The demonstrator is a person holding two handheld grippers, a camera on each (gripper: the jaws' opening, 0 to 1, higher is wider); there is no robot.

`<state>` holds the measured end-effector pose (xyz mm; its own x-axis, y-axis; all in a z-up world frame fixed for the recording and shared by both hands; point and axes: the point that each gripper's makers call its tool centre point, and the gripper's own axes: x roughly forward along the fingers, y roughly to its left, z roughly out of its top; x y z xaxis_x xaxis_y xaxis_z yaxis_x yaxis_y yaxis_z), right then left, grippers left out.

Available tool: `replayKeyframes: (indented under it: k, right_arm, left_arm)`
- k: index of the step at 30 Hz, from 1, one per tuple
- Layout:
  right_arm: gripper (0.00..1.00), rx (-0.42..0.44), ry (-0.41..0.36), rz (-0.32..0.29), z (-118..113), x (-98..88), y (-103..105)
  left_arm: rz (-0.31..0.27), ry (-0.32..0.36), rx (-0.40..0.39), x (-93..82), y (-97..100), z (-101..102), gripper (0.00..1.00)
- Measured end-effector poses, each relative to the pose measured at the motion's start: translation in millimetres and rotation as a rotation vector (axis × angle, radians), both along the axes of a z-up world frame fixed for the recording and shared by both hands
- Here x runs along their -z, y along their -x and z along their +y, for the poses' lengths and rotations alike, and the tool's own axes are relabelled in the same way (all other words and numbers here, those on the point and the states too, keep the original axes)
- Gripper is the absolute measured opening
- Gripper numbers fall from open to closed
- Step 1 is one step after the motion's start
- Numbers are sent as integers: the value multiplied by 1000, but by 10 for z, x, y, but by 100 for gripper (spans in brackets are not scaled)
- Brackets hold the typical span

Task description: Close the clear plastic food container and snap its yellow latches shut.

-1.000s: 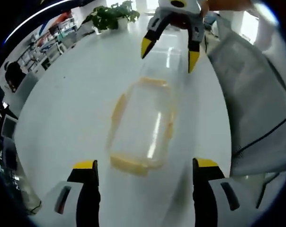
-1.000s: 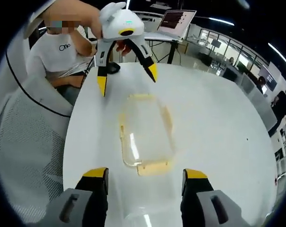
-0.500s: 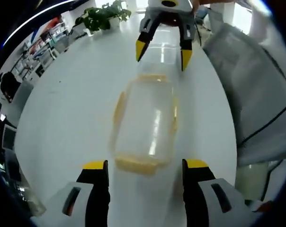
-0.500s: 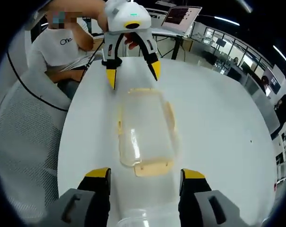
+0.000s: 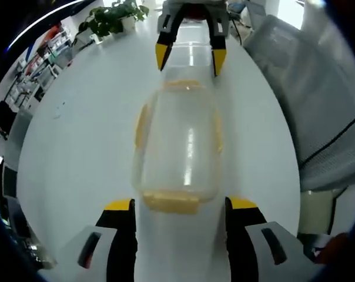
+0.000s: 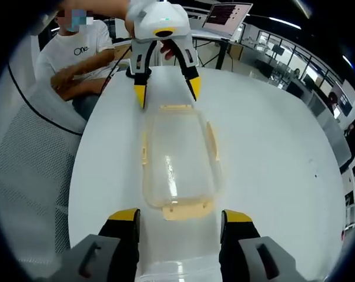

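Left gripper view: the left gripper (image 5: 178, 207) rises from the bottom edge with its yellow-tipped jaws spread apart, clamped on nothing. The clear plastic food container (image 5: 178, 147) lies lengthwise on the white table (image 5: 77, 135), its near end just ahead of and between the jaw tips. The lid sits on top of the container. Yellow latches (image 5: 170, 201) show at the near end, along both long sides and at the far end; whether any is snapped down cannot be told. At the far end of the container the right gripper (image 5: 187, 56) points toward the camera, jaws apart, its tips just beside the far latch. A potted plant (image 5: 110, 17) stands at the table's far left edge, and a mesh chair back (image 5: 318, 111) is on the right.

Right gripper view: a mesh chair (image 6: 30, 176) stands at the left, with a seated person (image 6: 77, 56) behind it. The container (image 6: 178, 161) lies on the table (image 6: 271, 158) between the right gripper (image 6: 178, 216), jaws apart at the bottom, and the left gripper (image 6: 167, 89), jaws apart at the far end. A laptop (image 6: 227, 14) sits beyond.
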<state>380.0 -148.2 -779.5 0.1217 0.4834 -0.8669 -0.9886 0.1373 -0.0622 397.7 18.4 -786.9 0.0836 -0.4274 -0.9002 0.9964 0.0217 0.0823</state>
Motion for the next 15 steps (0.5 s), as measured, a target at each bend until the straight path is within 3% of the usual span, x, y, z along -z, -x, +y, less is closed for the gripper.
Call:
replayKeyframes:
  k: [10, 15]
  right_arm:
    - [53, -9, 12, 13, -4, 47, -61]
    - [52, -9, 12, 17, 5, 57, -95]
  left_arm:
    - [5, -14, 2, 53, -72, 10, 54]
    - [9, -10, 12, 59, -101, 1, 49]
